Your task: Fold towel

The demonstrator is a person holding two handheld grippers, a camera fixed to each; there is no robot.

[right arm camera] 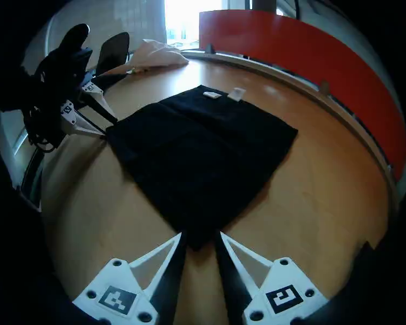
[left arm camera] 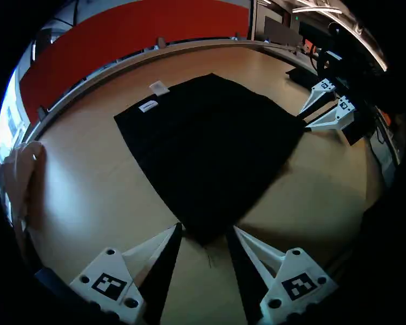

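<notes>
Towel (left arm camera: 214, 146): black, flat mid-desk (left arm camera: 84, 184), white tag (left arm camera: 148, 106) near a far corner.
My left claw (left arm camera: 204, 238): part-open, one towel corner lying between its fingers.
My right claw (right arm camera: 201, 238): narrow around the neighbouring corner; clamped or not, cannot tell.

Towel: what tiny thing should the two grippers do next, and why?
Probably pinch shut. One corner of the towel lies between the open fingers of the left gripper, another between those of the right gripper, and the cloth lies flat on the table, so neither seems to grip it yet.
</notes>
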